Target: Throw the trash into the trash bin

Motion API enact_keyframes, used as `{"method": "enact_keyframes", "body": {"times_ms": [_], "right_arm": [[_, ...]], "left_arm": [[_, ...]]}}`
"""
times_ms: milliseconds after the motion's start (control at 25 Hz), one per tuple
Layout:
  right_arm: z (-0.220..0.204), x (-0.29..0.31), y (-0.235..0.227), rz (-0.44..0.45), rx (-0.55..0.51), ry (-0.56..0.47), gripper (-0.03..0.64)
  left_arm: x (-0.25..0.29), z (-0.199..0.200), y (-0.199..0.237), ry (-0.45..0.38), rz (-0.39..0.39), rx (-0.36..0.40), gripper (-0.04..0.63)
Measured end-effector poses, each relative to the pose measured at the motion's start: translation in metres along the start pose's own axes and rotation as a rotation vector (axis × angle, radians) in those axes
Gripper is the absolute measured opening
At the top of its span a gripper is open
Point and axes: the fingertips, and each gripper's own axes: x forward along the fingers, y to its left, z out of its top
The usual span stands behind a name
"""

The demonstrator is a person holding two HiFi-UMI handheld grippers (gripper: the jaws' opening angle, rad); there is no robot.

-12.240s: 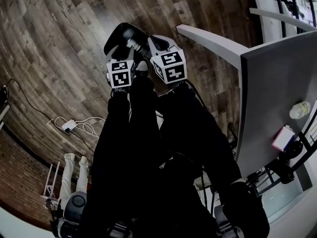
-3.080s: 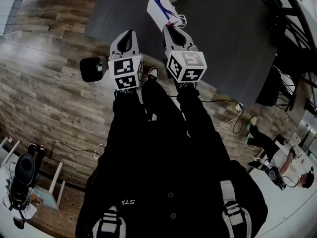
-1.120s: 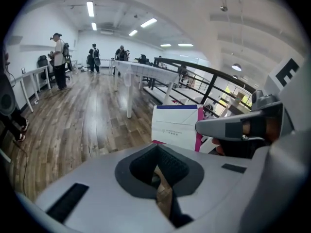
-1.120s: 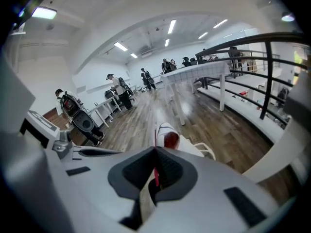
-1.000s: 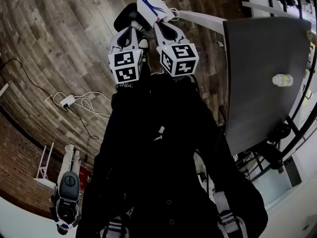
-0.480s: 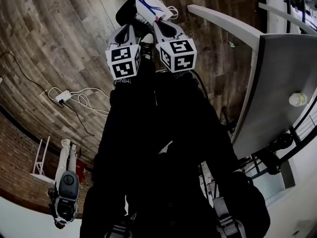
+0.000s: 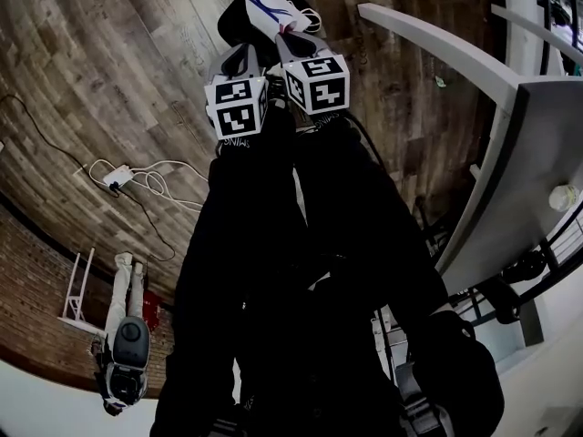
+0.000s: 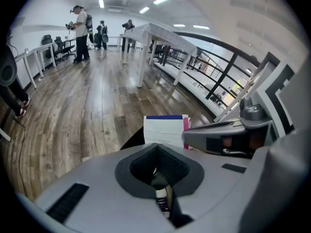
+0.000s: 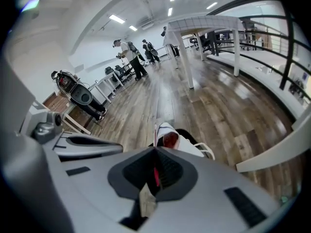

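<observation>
Where the trash (image 7: 278,12) hangs: over the mouth of the trash bin (image 7: 232,16), toward the bin's right side in the head view. We cannot tell how high above the rim.
Right gripper (image 7: 290,36): pinching one thin edge of the trash, with a paper flap (image 9: 145,198) trailing behind its pads.
Left gripper (image 7: 240,55): pressed together, nothing of the trash between its pads. It sits just beside the right one, on our side of the bin.
Long axis: we judge it runs from our pinch out across the bin's mouth, away from us. The flat face stands on edge with the blue band (image 8: 165,117) uppermost.
Pointing: the free end aims at the bin's far rim, and the white loops (image 7: 311,16) trail toward the bin's right.
Risk, rim: the trash looks flat and light and sits off the mouth's centre. On release it could tip, lodge on the rim, or slide to the floor (image 7: 109,80) beside the bin.
Risk, snag: a loop could catch on a jaw as we open and drag the trash off the bin.
Risk, neighbour: the left gripper is close enough to knock the trash aside.
</observation>
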Motion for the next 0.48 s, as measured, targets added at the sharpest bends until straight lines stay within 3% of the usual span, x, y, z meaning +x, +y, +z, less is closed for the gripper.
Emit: {"method": "enact_keyframes", "body": {"times_ms": [480], "right_arm": [[-0.03, 0.048, -0.018, -0.008, 0.022, 0.048, 0.017]], "left_arm": [[0.026, -0.031, 0.013, 0.03, -0.004, -0.007, 0.0]]}}
